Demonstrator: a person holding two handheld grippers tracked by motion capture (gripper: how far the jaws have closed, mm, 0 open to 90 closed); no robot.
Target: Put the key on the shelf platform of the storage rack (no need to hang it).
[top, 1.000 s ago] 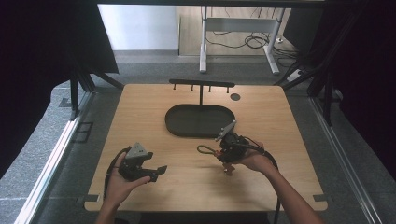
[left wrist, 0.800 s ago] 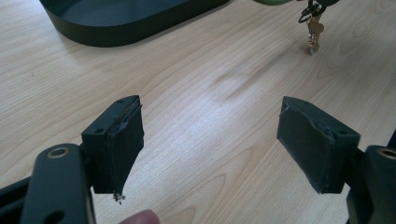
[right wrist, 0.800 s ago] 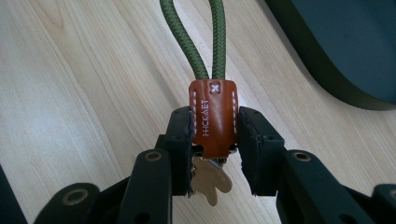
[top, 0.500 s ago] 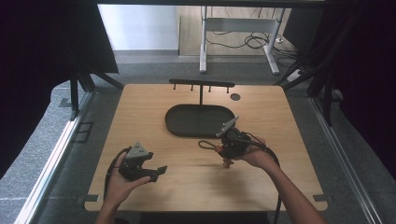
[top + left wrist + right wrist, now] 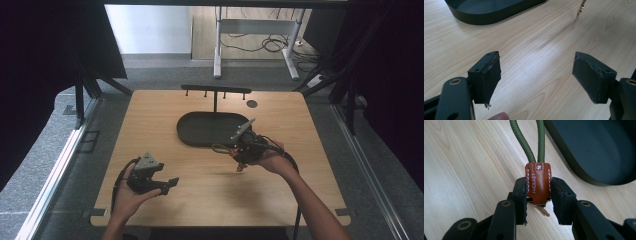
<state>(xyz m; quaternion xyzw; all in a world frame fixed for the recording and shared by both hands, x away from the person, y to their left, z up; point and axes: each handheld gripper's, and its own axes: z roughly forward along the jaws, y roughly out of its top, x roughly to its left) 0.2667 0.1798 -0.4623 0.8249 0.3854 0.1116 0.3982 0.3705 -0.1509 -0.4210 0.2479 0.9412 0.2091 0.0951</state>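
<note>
Soft daylight, dark edges, sharp close-ups

tray (image 5: 212, 129) mid-table, rack (image 5: 216, 90) behind it

Left gripper (image 5: 159, 183) — held low at the near left in the person's left hand (image 5: 131, 192), jaws spread wide (nothing between them). Right gripper (image 5: 239, 159) — carried on an outstretched right forearm (image 5: 305, 200), jaws clamped together, pointing downward.

Curtained lab: black drapes (image 5: 45, 60)
</note>
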